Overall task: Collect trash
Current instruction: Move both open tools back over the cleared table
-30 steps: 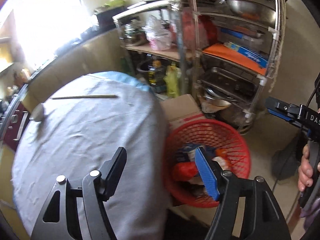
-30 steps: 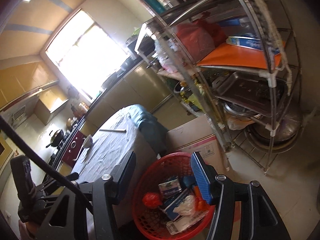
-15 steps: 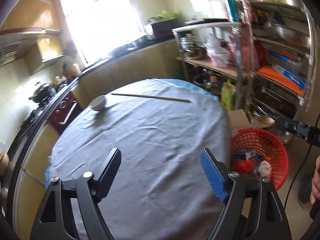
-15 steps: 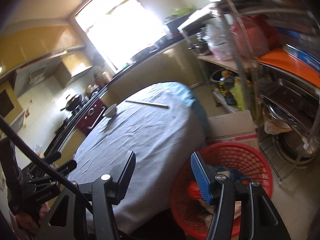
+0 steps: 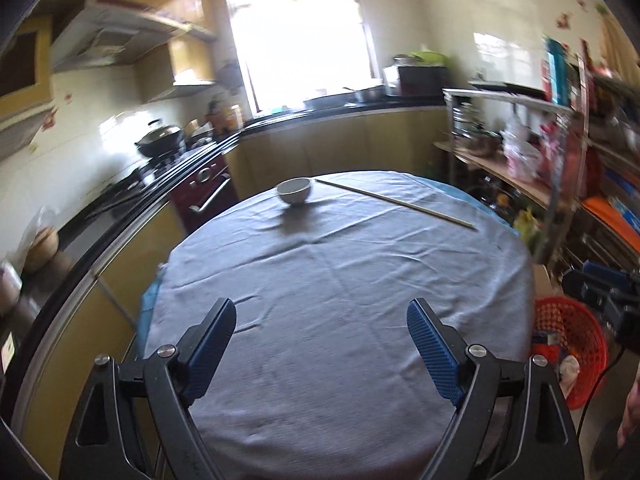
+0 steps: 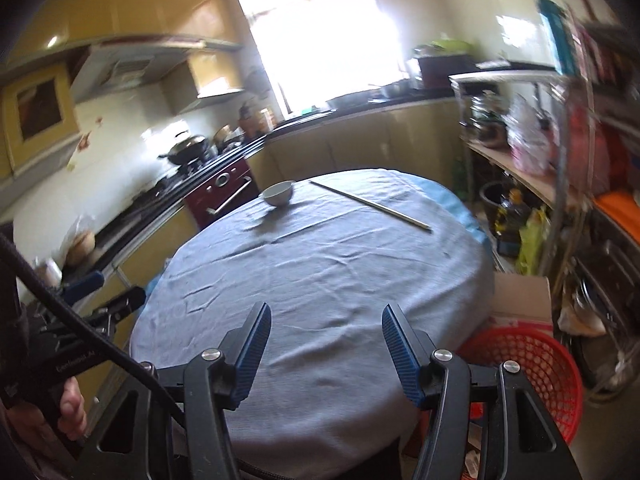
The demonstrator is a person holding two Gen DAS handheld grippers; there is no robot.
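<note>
- A round table (image 5: 340,280) draped in a grey cloth fills the middle of a yellow-cabinet kitchen, seen from both wrist cameras.
- The left gripper (image 5: 322,354), black with blue ribbed pads, hangs above the near part of the cloth; its jaws have just been opening and stand wide apart with nothing between them.
- The right gripper (image 6: 324,354), of the same make, is also over the near part of the table, its jaws parted with a clear gap and nothing between the pads.
- A small white ceramic bowl (image 5: 295,191) stands upright at the far side of the table, near the dark red oven door (image 5: 204,196).
- A long thin pale stick (image 5: 394,202) lies flat on the cloth, running from just beside the bowl toward the table's right edge.
- The collected trash sits in a red plastic mesh basket (image 6: 536,372) on the floor just beside the table's near right edge; wrappers show inside it in the left wrist view (image 5: 556,364).
- A brown cardboard box (image 6: 520,296) stands right behind the basket, next to a metal storage rack (image 6: 568,184) crowded with pans and bags.
- A black wok (image 6: 186,148) rests on the stove along the left counter, below a bright window (image 5: 296,28).
- The person's left hand (image 6: 64,408) shows at the lower left of the right wrist view, wrapped around a gripper's handle.
</note>
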